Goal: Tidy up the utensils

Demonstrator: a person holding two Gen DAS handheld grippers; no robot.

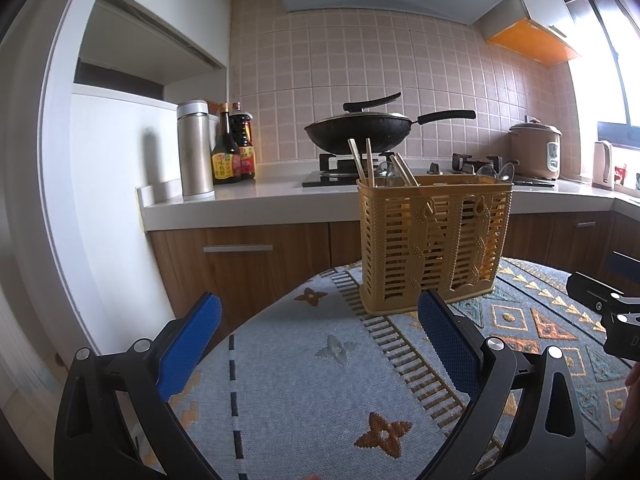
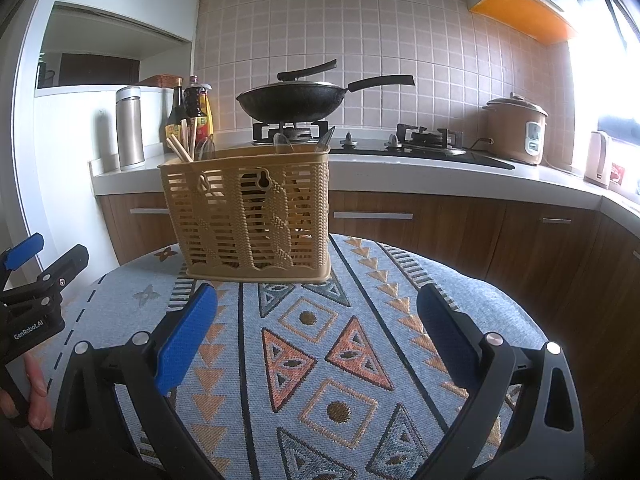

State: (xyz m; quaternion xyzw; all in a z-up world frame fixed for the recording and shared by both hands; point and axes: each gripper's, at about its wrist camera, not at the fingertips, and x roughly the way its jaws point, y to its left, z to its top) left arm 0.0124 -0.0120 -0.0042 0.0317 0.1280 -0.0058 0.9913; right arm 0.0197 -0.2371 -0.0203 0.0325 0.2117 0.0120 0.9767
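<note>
- We see the utensil basket (image 1: 434, 240), a tan slatted plastic caddy with keyhole hanging holes, standing upright on the patterned tablecloth (image 1: 300, 380) at the far part of the table.
- Wooden chopsticks (image 1: 362, 160) lean out of its left end, and clear plastic spoons (image 1: 494, 172) rise from the compartments beside them.
- Our left gripper (image 1: 320, 316) has its blue-padded fingers spread wide with nothing between them; its right fingertip lies just in front of the basket's base.
- Our right gripper (image 2: 318, 308) is likewise spread and empty, just short of the basket.
- Behind the table we see a counter (image 2: 400, 168) bearing a black wok (image 2: 292, 100) on the stove, a steel flask (image 2: 130, 128), sauce bottles (image 1: 232, 148) and a rice cooker (image 2: 516, 128).
- Between the grippers and the basket we see only tablecloth.
</note>
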